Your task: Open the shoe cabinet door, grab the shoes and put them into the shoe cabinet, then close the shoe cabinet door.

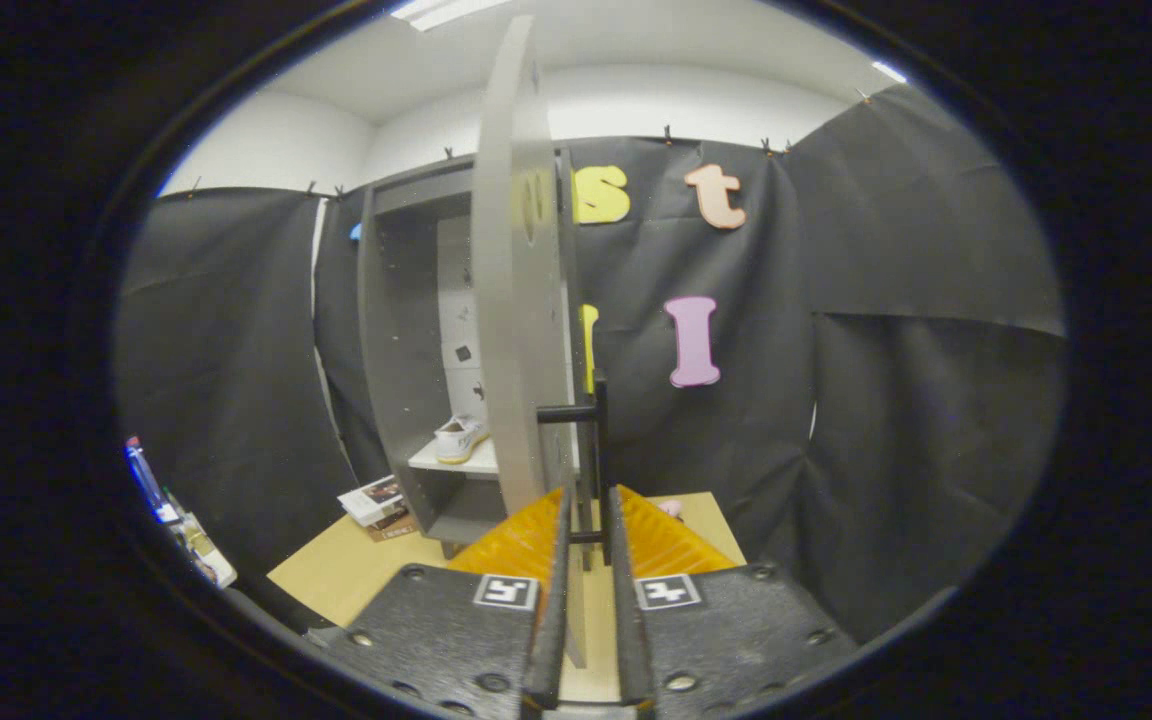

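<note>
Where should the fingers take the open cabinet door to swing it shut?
On the dark bar handle standing off the door face, approached edge-on from the front. The gripper fingers already bracket its vertical bar. A shoe sits on the shelf inside.

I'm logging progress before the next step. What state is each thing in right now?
Cabinet door: swung open, edge-on to the gripper.
Door handle: between the gripper's fingers.
Gripper: closed on the handle.
Shoe: on a shelf inside the cabinet.
</note>
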